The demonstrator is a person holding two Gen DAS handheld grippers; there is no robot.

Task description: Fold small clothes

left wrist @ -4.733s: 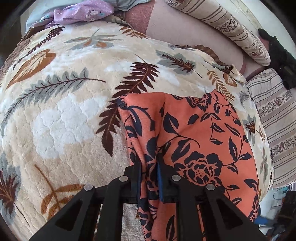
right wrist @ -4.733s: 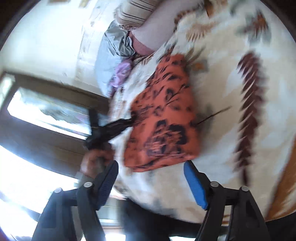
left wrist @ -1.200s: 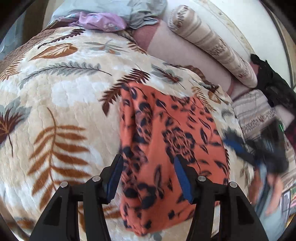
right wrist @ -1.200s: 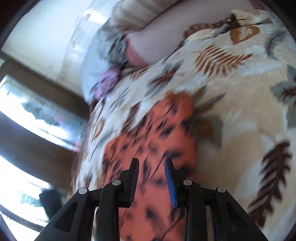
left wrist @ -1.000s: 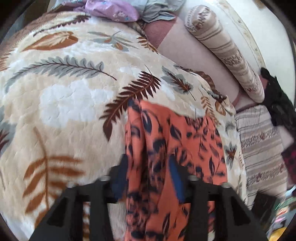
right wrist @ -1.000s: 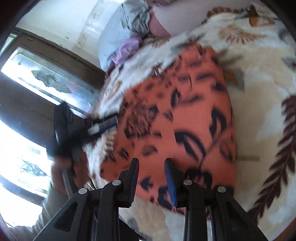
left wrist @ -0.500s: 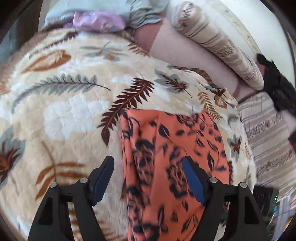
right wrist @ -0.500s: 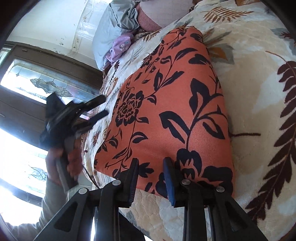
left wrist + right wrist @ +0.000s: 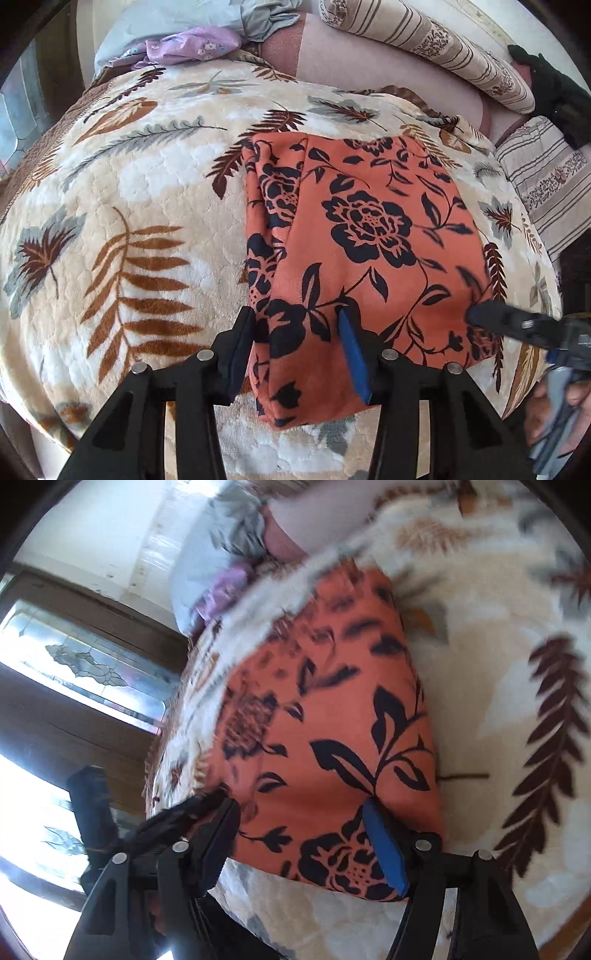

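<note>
While the orange floral garment is lying folded on the leaf-patterned blanket, both grippers are hovering at its near edge. It is sitting right of the blanket's middle, a narrow folded strip showing along its left side. The left gripper is straddling the garment's near left corner, its jaws partly apart after just closing in somewhat; cloth is lying between them, but the pads are not pressing on it. The right gripper is reaching in at the garment's near right corner, its jaws having just been spreading wide, with orange cloth showing between them and nothing gripped. From the left wrist view its dark fingertips are touching or just over the cloth's right edge; I cannot tell which. Beyond the blanket, a lilac cloth and a striped bolster are lying at the far side.
</note>
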